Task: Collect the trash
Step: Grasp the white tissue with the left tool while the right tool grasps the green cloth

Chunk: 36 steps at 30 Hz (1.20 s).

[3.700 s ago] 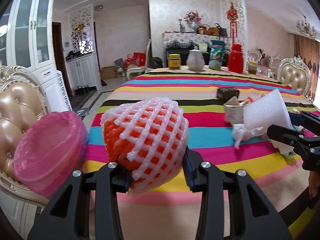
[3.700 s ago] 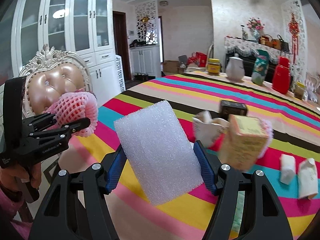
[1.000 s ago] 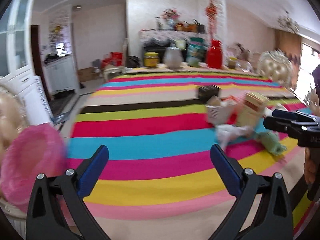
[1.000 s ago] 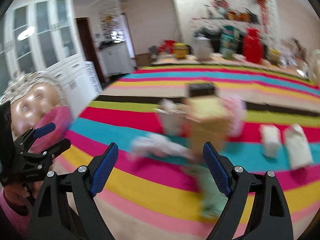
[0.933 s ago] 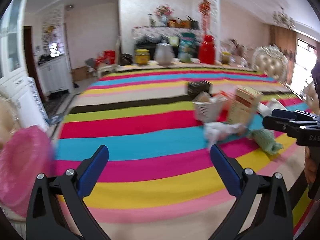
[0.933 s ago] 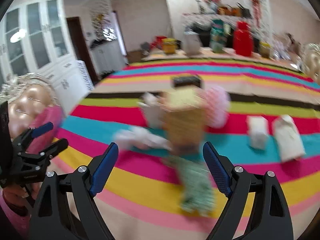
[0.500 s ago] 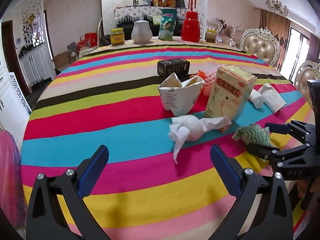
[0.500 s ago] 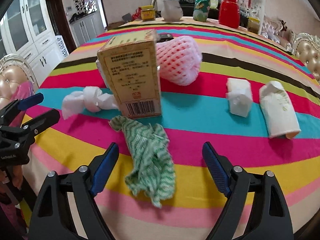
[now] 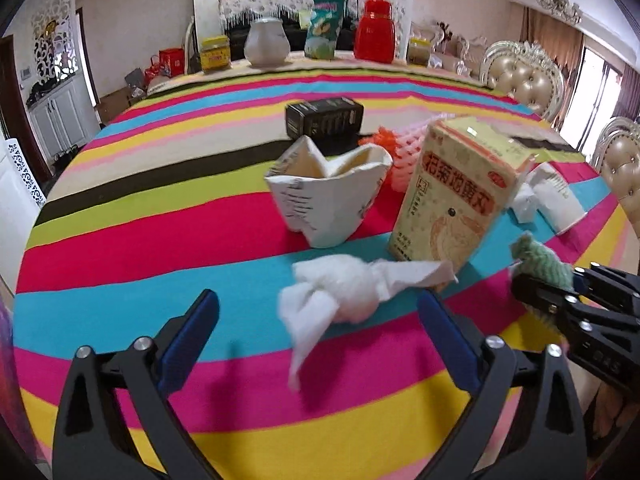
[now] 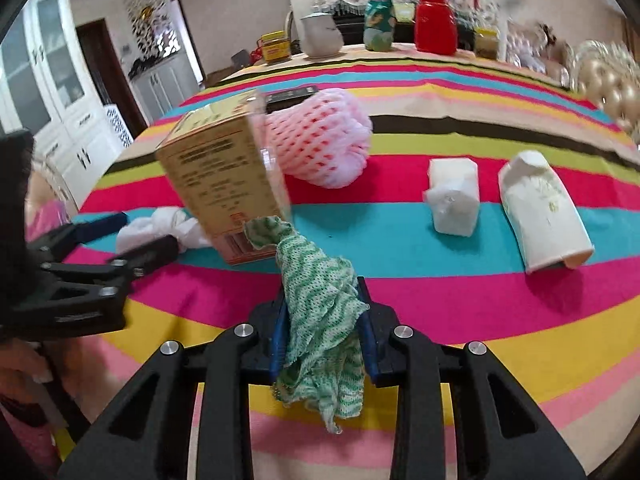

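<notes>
The right gripper [image 10: 322, 322] has just closed its fingers on the green rag [image 10: 320, 300], low centre of frame, ready to lift it off the desk [image 10: 440, 312]. The left gripper [image 9: 318, 322], fingers wide and narrowing, frames the tissue [image 9: 344, 294] lying between them untouched.

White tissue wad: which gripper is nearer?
Left. The left gripper has its open jaws on either side of the white tissue wad. The right gripper is off to the side, clamped on the green cloth.
</notes>
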{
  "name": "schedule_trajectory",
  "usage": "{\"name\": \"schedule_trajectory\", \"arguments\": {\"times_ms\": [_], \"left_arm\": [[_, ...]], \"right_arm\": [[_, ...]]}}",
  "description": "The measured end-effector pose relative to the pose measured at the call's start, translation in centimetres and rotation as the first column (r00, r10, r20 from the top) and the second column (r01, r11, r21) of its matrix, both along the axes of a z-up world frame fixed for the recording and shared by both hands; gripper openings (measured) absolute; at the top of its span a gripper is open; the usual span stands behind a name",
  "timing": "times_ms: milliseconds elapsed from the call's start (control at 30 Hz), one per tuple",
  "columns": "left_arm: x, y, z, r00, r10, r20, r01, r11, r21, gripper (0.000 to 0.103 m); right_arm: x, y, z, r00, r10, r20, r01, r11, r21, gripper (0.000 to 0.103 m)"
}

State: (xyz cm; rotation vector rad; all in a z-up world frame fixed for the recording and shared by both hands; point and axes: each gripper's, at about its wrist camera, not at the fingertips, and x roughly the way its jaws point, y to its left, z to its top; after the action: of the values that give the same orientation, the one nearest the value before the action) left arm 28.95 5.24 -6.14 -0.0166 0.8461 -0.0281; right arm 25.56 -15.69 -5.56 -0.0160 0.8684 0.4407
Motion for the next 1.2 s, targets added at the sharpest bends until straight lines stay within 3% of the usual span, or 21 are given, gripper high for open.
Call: {"name": "schedule_trajectory", "arguments": {"times_ms": [67,100,133,200,233,733,1200], "left_arm": [[0.9,-0.6,-0.5,1.0,-0.006,-0.028,0.006,1.0,0.009,0.086],[1.2,-0.8,-0.6,0.999,-0.011,-0.04,0.011,1.0,0.009,0.078],[1.6,-1.1,-0.8,0.998,-0.019,-0.056,0.019,1.0,0.011,0.059],[1.5,-1.4,-0.8,0.998,-0.018,-0.056,0.02,0.999,0.042,0.04],[1.4,-1.6,-0.7,0.998,-0.028,-0.05,0.03,0.999,0.045,0.037],[-0.4,-2.2,0.6,0.999,0.008,0.046,-0.014,0.993,0.116,0.036],[-1.9,-2.3,1.3,0.993,0.026,0.113,-0.04,0.991,0.124,0.036]], "right_arm": [[0.1,-0.3,0.0,1.0,-0.007,-0.007,0.007,1.0,0.018,0.03],[0.2,-0.4,0.1,1.0,-0.012,-0.008,0.012,1.0,0.026,0.03],[0.3,-0.4,0.1,1.0,-0.013,-0.008,0.013,0.999,0.03,0.03],[0.0,-0.4,0.1,1.0,-0.013,-0.005,0.013,0.999,0.03,0.03],[-0.1,-0.3,0.2,1.0,-0.011,-0.001,0.011,1.0,0.026,0.03],[-0.8,0.4,0.5,0.999,-0.004,0.036,0.005,1.0,-0.012,0.031],[-1.3,0.2,1.1,0.996,-0.026,0.088,0.028,0.999,-0.027,0.03]]}}
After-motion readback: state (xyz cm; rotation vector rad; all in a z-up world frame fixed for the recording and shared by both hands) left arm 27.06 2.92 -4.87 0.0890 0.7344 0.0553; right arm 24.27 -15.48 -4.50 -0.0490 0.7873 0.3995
